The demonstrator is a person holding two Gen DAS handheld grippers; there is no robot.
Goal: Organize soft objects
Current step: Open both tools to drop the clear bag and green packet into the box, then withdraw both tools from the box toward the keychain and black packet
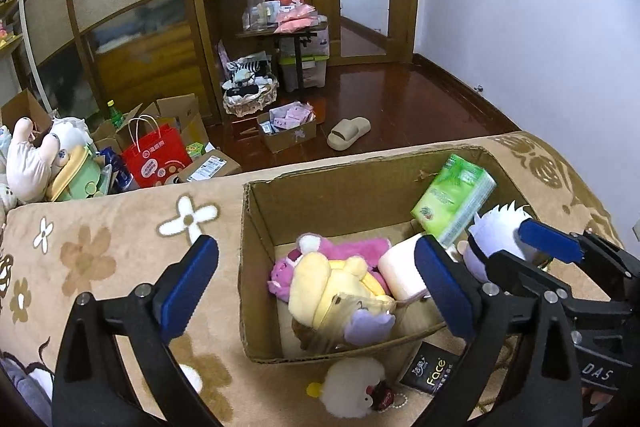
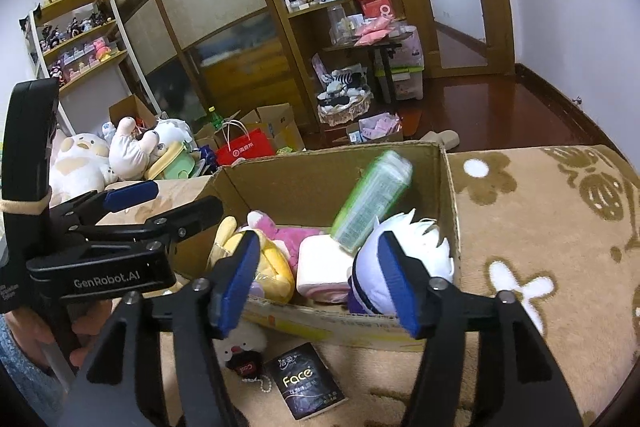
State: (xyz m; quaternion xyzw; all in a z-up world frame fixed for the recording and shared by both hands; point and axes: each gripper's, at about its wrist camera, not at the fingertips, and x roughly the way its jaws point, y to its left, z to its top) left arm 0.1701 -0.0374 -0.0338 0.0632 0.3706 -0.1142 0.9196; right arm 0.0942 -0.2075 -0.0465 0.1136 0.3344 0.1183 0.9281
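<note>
An open cardboard box (image 1: 256, 267) stands on a beige flowered blanket (image 1: 100, 247). In it lie a yellow plush (image 1: 320, 287), a pink plush (image 1: 348, 247), a white and pink roll (image 2: 320, 267) and a white-haired doll (image 2: 420, 247). A green tissue pack (image 1: 454, 197) tilts over the doll at the box's far right; it looks blurred (image 2: 372, 203) in the right wrist view. My left gripper (image 1: 318, 283) stands wide open above the box's near left part. Over the near wall my right gripper (image 2: 318, 279) is open, with nothing between its pads.
In front of the box lie a small white plush (image 1: 352, 393) and a black "Face" tissue pack (image 2: 308, 381). Beyond the blanket's far edge are several plush toys (image 2: 128, 147), a red paper bag (image 1: 156, 159), cardboard boxes (image 1: 288, 131) and a slipper (image 1: 348, 133) on the wooden floor.
</note>
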